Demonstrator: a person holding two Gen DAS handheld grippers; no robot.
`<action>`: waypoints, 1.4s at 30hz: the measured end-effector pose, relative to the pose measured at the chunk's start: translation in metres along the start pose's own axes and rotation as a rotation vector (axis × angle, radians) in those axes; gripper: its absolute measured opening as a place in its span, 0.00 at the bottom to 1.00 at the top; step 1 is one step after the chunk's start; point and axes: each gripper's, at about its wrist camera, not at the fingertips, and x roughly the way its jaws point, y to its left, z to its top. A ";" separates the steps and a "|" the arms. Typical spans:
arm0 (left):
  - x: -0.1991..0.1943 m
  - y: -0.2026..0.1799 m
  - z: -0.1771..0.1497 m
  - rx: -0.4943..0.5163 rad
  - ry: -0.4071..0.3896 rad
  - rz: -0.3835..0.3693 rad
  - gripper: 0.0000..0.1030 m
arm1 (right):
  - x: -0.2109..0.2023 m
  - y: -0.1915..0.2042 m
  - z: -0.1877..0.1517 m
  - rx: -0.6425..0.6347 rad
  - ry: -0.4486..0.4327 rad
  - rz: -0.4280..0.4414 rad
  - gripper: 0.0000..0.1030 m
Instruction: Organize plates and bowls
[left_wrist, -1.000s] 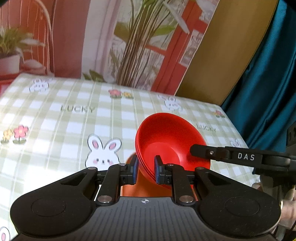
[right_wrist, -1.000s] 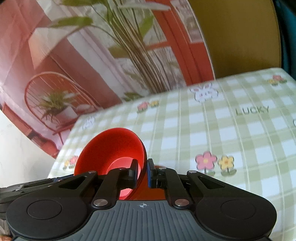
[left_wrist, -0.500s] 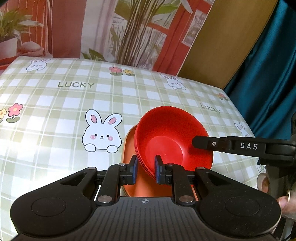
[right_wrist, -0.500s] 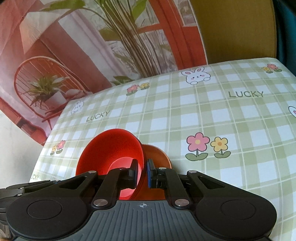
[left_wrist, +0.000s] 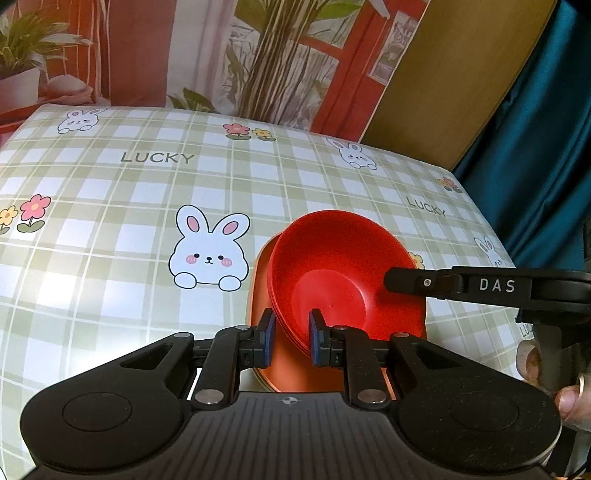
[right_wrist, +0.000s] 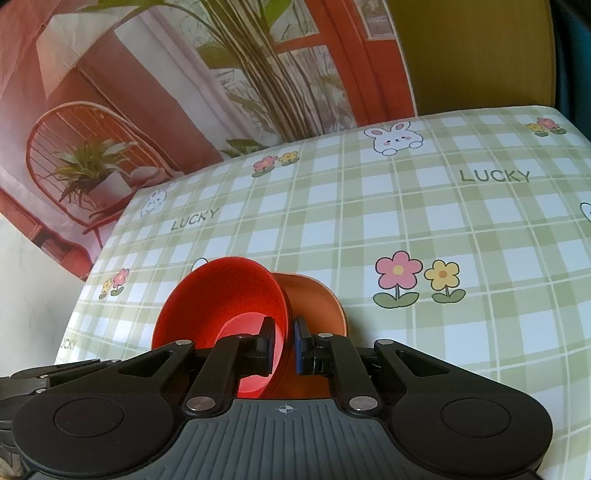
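Note:
A stack of red bowls sits tilted over an orange plate on the checked tablecloth. My left gripper is shut on the near rim of the red bowls. My right gripper is shut on the opposite rim of the same red bowls; one of its fingers reaches over the bowls from the right in the left wrist view. The orange plate lies under and beside the bowls in the right wrist view.
The table wears a green checked cloth with rabbits, flowers and "LUCKY" print. A printed backdrop stands behind the far edge. A teal curtain hangs at the right.
Both grippers have lowered the red bowls toward the table, and the orange plate shows more beneath them. Both stay shut on the rim.

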 end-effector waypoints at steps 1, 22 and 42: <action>0.000 0.000 0.000 0.000 -0.001 0.000 0.20 | 0.000 0.000 0.000 0.001 0.000 0.001 0.11; -0.015 -0.007 0.005 0.027 -0.049 0.052 0.24 | -0.019 0.003 0.004 -0.042 -0.069 -0.003 0.23; -0.113 -0.042 0.033 0.128 -0.350 0.133 0.59 | -0.119 0.042 0.028 -0.230 -0.317 -0.013 0.40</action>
